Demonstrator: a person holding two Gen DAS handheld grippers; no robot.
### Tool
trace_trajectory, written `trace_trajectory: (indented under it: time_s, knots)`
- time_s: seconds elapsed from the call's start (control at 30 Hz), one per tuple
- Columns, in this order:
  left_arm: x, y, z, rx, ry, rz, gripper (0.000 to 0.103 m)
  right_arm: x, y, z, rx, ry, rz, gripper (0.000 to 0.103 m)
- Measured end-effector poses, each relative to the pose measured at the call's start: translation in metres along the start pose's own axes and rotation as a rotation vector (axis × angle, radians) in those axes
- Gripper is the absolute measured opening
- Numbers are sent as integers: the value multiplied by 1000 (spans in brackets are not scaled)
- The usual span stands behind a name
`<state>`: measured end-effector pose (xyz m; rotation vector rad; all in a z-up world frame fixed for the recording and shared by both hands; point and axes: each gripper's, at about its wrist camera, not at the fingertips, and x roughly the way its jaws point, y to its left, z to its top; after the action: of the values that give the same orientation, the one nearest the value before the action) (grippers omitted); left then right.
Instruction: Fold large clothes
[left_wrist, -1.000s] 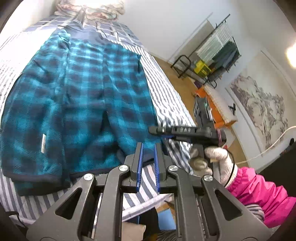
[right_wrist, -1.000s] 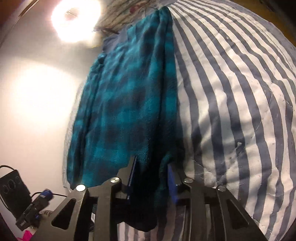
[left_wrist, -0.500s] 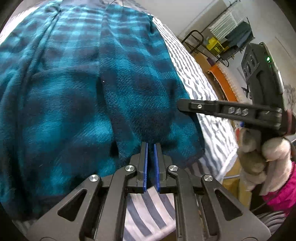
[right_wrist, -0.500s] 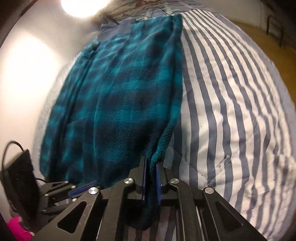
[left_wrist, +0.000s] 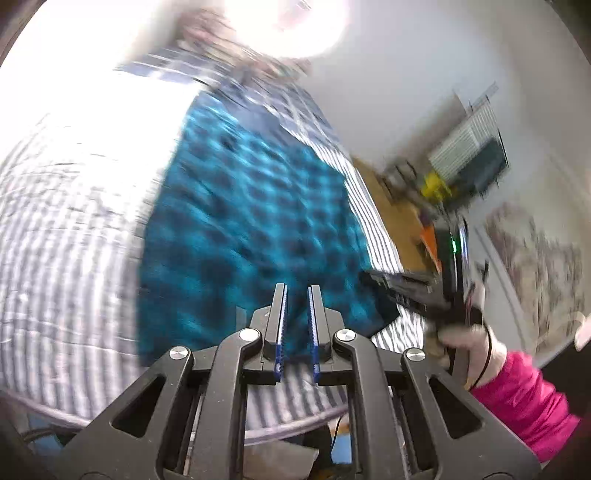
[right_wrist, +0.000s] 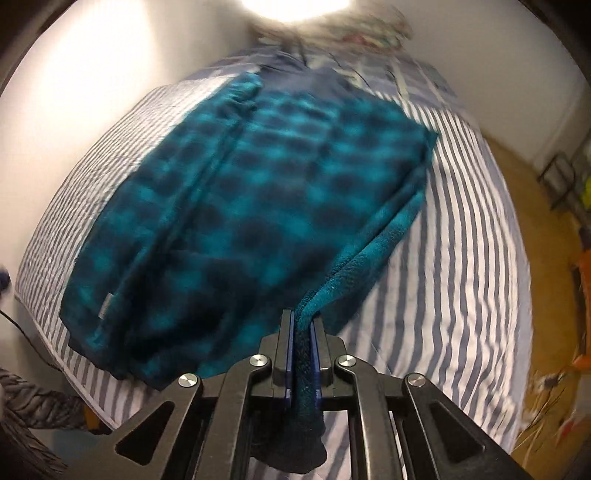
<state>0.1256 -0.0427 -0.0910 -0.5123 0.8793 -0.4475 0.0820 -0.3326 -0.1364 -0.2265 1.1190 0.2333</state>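
A teal and dark-blue plaid fleece garment (right_wrist: 258, 206) lies spread on a striped bed; it also shows, blurred, in the left wrist view (left_wrist: 255, 221). My right gripper (right_wrist: 303, 321) is shut on the garment's near right hem, and the cloth hangs down between its fingers. My left gripper (left_wrist: 295, 299) is a little open and empty above the garment's near edge. The right gripper and its gloved hand (left_wrist: 454, 295) appear at the right of the left wrist view.
The blue-and-white striped bedspread (right_wrist: 461, 258) covers the bed. A patterned pillow (right_wrist: 354, 33) lies at the head. Wooden floor (right_wrist: 546, 229) and a rack with clothes (left_wrist: 469, 155) are to the right. A white wall borders the bed's left side.
My left gripper has let go of the hem, opened slightly and pulled back and up. My right gripper stays shut on the hem and has swung to face the garment squarely.
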Motion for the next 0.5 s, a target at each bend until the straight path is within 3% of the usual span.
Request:
trace_trajectory:
  time_s: [0.17, 0.3, 0.5]
  knots:
    - [-26, 33, 10, -83, -70, 9, 8, -2, 60, 23, -154, -28, -44, 5]
    - [-32, 47, 8, -115, -78, 11, 8, 10, 112, 35, -275, -34, -35, 1]
    - [-34, 58, 8, -137, -70, 22, 8, 53, 177, 26, -461, 35, -24, 2]
